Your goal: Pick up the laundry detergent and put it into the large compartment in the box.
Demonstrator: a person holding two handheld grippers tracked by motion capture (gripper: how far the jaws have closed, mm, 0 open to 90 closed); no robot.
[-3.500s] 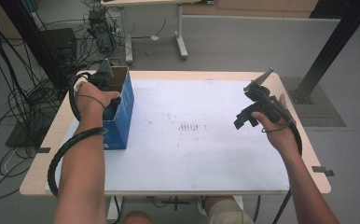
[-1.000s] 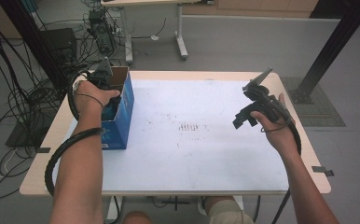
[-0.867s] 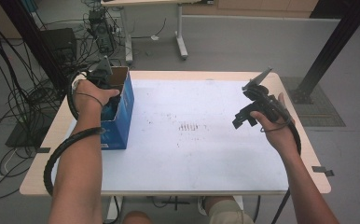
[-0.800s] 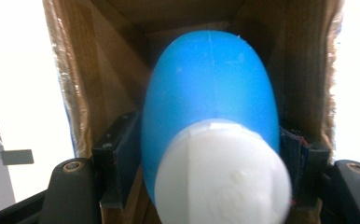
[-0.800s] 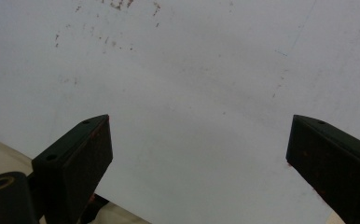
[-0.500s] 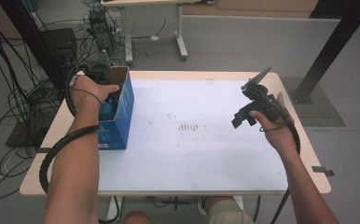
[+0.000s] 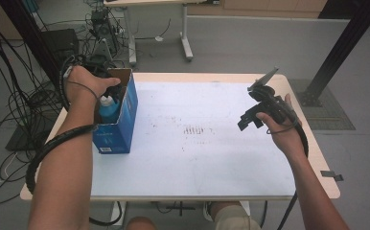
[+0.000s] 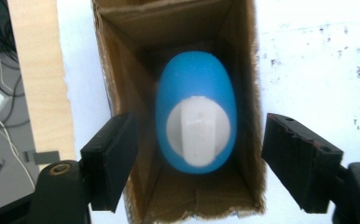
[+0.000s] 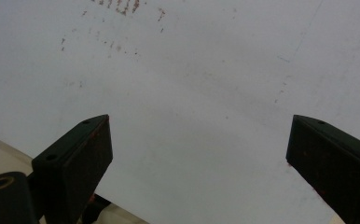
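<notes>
Grey floor, cable tangles and table legs across the top and left of the high view; below, a white tabletop [image 7: 212, 143] with a pale wood edge and faint brown marks at centre. Left of centre, a tall blue cardboard box [image 7: 121, 124], open at the top, standing on the tabletop near its left edge. Inside, a blue plastic bottle with a white cap [image 7: 108, 106], upright, kept so by the box walls. Above the opening, the left hand-held gripper [image 7: 107, 86], largely covered by the hand, jaws hard to make out here. At right of frame, the right hand-held gripper [image 7: 250, 117], raised off the tabletop, well apart from the box, probably idle.

Left gripper view: straight down into the brown box interior [image 8: 136, 60]. Bottle [image 8: 197, 116] at centre, cap upward, between jaws spread wide and touching nothing, likely lined up to grasp it. Bottle base and any label lost in shadow.

Right gripper view: bare white tabletop [image 9: 192, 84], jaws wide apart, nothing between them. Height above the surface unclear.
</notes>
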